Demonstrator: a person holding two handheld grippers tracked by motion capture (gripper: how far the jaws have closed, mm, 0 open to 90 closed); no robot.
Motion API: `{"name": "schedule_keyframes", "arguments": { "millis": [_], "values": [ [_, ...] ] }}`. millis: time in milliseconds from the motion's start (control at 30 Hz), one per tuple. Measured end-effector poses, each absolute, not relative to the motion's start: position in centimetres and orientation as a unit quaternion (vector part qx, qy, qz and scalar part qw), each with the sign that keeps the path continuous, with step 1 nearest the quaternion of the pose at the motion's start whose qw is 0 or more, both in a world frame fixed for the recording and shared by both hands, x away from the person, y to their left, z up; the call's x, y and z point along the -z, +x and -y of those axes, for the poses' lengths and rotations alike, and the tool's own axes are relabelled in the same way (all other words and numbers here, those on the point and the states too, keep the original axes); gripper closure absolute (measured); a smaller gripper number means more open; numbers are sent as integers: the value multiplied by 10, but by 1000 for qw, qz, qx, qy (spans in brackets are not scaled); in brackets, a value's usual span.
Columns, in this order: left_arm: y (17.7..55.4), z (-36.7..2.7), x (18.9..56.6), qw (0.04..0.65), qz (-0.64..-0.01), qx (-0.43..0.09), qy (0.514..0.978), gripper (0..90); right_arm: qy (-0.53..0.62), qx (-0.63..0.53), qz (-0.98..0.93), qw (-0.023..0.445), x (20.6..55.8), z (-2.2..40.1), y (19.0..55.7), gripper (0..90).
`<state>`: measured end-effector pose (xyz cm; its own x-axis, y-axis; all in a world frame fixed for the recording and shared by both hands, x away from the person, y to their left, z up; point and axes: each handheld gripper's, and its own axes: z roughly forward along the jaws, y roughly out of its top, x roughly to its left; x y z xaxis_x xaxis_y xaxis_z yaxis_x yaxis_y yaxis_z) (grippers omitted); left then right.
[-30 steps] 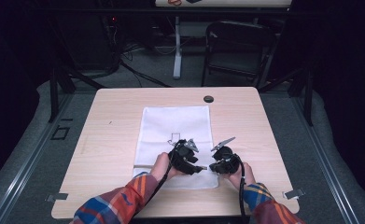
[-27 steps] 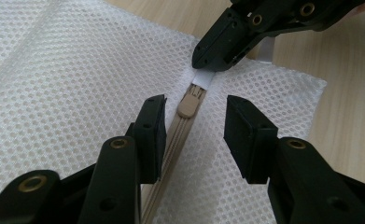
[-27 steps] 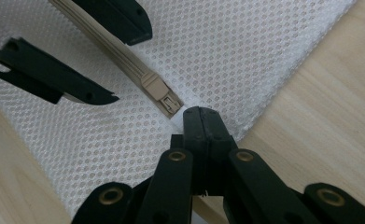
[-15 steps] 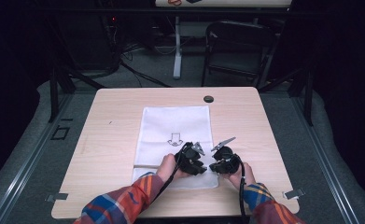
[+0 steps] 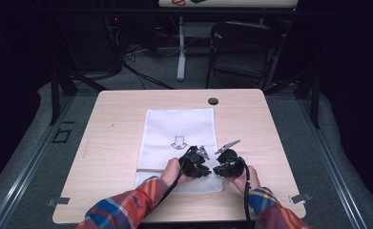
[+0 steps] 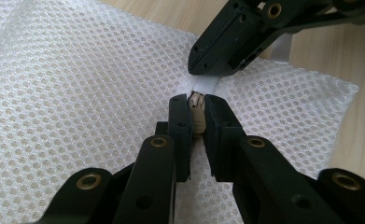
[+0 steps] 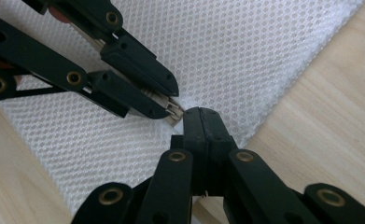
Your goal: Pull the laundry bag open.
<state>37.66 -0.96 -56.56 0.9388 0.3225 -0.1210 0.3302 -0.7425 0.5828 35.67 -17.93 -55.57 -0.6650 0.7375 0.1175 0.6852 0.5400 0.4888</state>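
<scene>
A white mesh bag (image 5: pixel 179 129) lies flat on the wooden table (image 5: pixel 112 143), and both grippers meet at its near right corner. My left gripper (image 6: pixel 196 105) has just been closing and now pinches the tan zipper pull (image 6: pixel 198 114) between its jaws. Seen from the right gripper view, that pull (image 7: pixel 173 112) sticks out of the left gripper's tips. My right gripper (image 7: pixel 201 116) is shut on the white edge tab (image 6: pixel 203 85) of the mesh bag (image 7: pixel 245 51), right beside the pull. From above, left gripper (image 5: pixel 205 168) and right gripper (image 5: pixel 218 168) point at each other.
A black arrow (image 5: pixel 178 142) is printed on the bag's middle. A black round cap (image 5: pixel 213 101) sits in the tabletop near the far edge. Beyond the table stands a dark chair (image 5: pixel 243 47). Bare wood lies left and right of the bag.
The left gripper has edged slightly right toward the right gripper and its jaws have drawn together. The right hand has kept still.
</scene>
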Motion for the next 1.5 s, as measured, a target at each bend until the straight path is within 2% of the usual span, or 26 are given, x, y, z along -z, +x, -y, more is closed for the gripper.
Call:
{"name": "schedule_keyframes", "arguments": {
  "millis": [667, 833, 1500],
  "values": [
    [370, 8, 565, 312, -150, -22, 938, 820, 414, -275, -866, 48, 561, 177, 355, 900],
    [373, 2, 565, 322, -150, -7, 935, 819, 406, -267, -872, 48, 560, 177, 355, 900],
    [377, -17, 562, 311, -155, -7, 938, 818, 404, -259, -876, 51, 560, 177, 356, 900]
  ]
}}
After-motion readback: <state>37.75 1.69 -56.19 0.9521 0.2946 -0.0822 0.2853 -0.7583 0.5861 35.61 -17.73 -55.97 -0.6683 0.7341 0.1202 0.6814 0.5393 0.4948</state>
